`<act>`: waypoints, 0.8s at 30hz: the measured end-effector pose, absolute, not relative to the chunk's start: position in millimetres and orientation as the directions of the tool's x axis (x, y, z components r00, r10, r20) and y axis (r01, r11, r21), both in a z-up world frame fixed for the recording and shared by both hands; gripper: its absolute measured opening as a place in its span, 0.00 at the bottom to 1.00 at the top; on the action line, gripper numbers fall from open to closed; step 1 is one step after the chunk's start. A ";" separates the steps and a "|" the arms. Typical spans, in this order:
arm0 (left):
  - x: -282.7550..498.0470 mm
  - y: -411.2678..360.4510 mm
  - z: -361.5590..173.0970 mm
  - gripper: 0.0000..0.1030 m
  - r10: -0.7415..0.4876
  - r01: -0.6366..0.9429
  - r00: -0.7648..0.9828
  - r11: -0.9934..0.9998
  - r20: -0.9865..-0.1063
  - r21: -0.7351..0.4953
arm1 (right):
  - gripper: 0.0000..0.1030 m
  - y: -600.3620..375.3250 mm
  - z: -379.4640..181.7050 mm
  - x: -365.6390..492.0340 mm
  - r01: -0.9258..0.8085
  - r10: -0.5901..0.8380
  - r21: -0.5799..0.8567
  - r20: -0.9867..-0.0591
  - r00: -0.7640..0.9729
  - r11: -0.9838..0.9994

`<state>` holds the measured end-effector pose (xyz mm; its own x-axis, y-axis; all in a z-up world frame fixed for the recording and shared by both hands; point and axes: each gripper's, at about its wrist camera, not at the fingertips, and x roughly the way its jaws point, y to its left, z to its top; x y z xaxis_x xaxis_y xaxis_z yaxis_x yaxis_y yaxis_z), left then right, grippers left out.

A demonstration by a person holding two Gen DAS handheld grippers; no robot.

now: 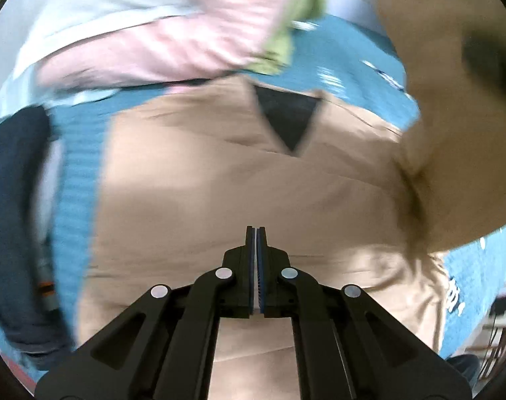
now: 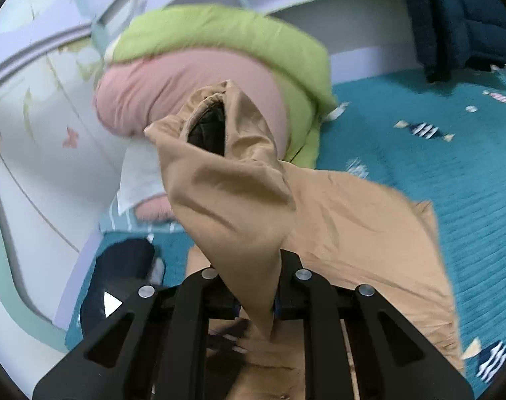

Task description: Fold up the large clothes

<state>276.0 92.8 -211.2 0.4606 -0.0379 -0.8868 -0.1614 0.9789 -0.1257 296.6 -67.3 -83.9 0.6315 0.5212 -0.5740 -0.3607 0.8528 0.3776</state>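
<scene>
A tan jacket with a dark lining at its V neck lies spread on a teal bedspread. My left gripper hovers over its lower middle, jaws shut with nothing between them. My right gripper is shut on the jacket's tan sleeve, which stands up in front of the camera with its dark cuff opening on top. The rest of the jacket lies below on the bedspread. The lifted sleeve also shows at the right of the left wrist view.
A rolled pink and green quilt lies at the head of the bed, also in the left wrist view. A dark navy garment hangs at the back right. Another dark item lies by the bed's left edge, near a white wall.
</scene>
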 end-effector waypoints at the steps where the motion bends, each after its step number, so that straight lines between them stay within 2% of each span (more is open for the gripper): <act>1: 270.1 110.4 -207.2 0.03 -0.016 -0.186 0.470 0.976 -0.883 -0.117 | 0.12 -55.4 -91.4 296.2 -0.364 0.511 0.358 -0.593 0.622 0.860; 6: 246.5 168.1 -201.8 0.04 0.025 -0.272 0.465 0.955 -0.885 -0.116 | 0.13 -14.1 -138.0 297.1 -0.366 0.503 0.351 -0.680 0.533 0.862; 8: 238.8 185.7 -202.5 0.04 0.047 -0.300 0.462 0.948 -0.885 -0.106 | 0.16 -0.6 -154.2 299.7 -0.358 0.504 0.362 -0.706 0.497 0.861; 10: 231.1 198.2 -205.5 0.05 0.103 -0.336 0.443 0.940 -0.891 -0.059 | 0.31 13.2 -181.1 306.9 -0.346 0.532 0.415 -0.750 0.394 0.842; 11: 229.3 200.2 -206.7 0.05 0.124 -0.350 0.434 0.936 -0.892 -0.040 | 0.46 18.0 -194.0 309.4 -0.321 0.554 0.462 -0.767 0.324 0.827; 13: 226.0 204.5 -207.6 0.06 0.139 -0.369 0.429 0.929 -0.892 -0.033 | 0.52 15.9 -206.0 305.5 -0.293 0.605 0.535 -0.751 0.265 0.792; 14: 222.0 207.7 -207.0 0.12 0.127 -0.378 0.438 0.924 -0.890 -0.054 | 0.56 15.5 -204.9 302.1 -0.308 0.632 0.558 -0.732 0.255 0.770; 16: 218.8 211.6 -205.3 0.17 0.116 -0.394 0.447 0.915 -0.887 -0.079 | 0.64 11.4 -199.2 297.0 -0.344 0.660 0.574 -0.715 0.232 0.743; 18: 218.2 209.3 -202.4 0.17 0.120 -0.399 0.451 0.914 -0.884 -0.079 | 0.71 2.9 -191.4 293.5 -0.357 0.698 0.611 -0.686 0.208 0.706; 20: 224.0 204.7 -202.1 0.17 0.106 -0.391 0.461 0.916 -0.881 -0.094 | 0.72 -7.2 -181.7 290.8 -0.356 0.726 0.641 -0.655 0.209 0.680; 24: 226.2 186.3 -188.3 0.17 0.043 -0.353 0.500 0.922 -0.865 -0.158 | 0.73 -43.8 -156.6 285.3 -0.359 0.667 0.564 -0.664 0.338 0.744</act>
